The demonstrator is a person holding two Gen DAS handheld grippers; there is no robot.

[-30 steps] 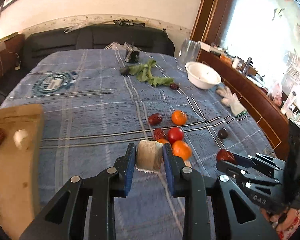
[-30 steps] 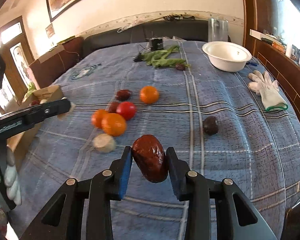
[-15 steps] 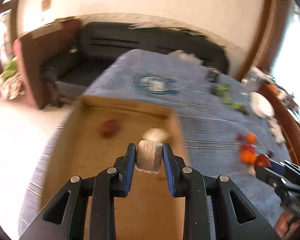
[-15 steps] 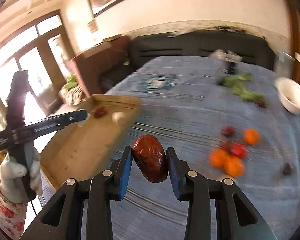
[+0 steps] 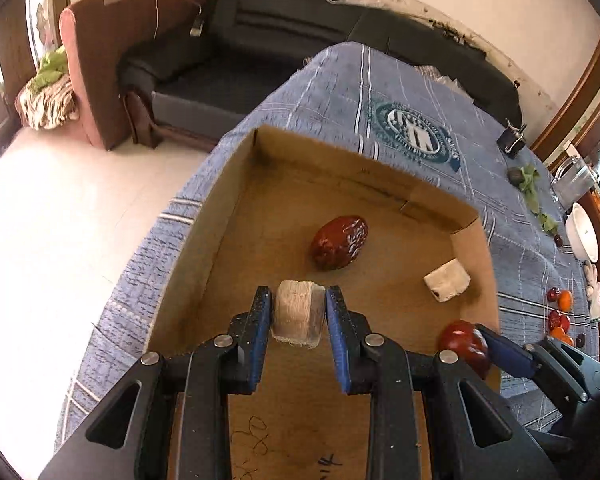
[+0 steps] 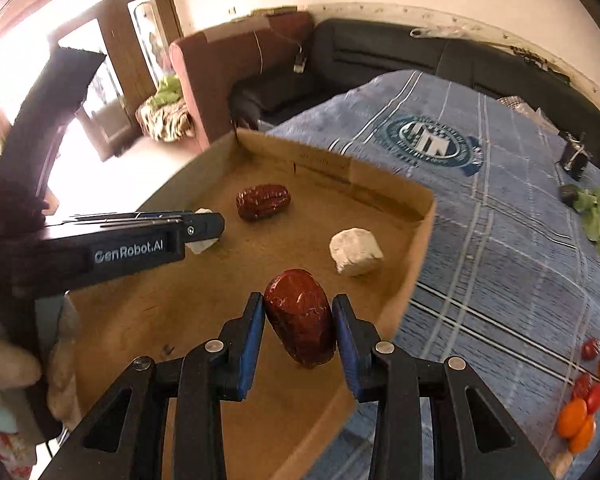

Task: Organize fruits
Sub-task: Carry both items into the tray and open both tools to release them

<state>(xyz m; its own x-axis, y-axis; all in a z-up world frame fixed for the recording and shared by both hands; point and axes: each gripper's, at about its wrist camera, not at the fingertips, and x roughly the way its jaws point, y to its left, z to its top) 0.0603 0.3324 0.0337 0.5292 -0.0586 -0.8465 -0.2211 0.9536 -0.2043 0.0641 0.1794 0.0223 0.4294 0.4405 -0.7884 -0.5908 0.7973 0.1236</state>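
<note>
A shallow cardboard box (image 5: pixel 236 200) (image 6: pixel 416 236) lies on the blue checked tablecloth. In it lie a red date (image 5: pixel 339 242) (image 6: pixel 263 201) and a pale white chunk (image 5: pixel 447 280) (image 6: pixel 355 256). My left gripper (image 5: pixel 299 312) is shut on a pale beige chunk (image 5: pixel 298 319) and holds it above the box floor. My right gripper (image 6: pixel 299 316) is shut on a red date (image 6: pixel 300 322) over the box's near right part; it shows in the left wrist view (image 5: pixel 464 344). The left gripper's side shows in the right wrist view (image 6: pixel 204 226).
Several loose oranges and red fruits (image 6: pixel 584 404) (image 5: pixel 560 312) lie on the cloth to the right. Green leaves (image 6: pixel 594 216), a white bowl (image 5: pixel 582 232) and a small dark object (image 6: pixel 576 156) sit farther back. A black sofa (image 5: pixel 300 36) stands behind the table. The table edge drops to the floor at left.
Both grippers have swung left from the loose fruits to above the cardboard box, each still holding its item. The box now fills the view.
</note>
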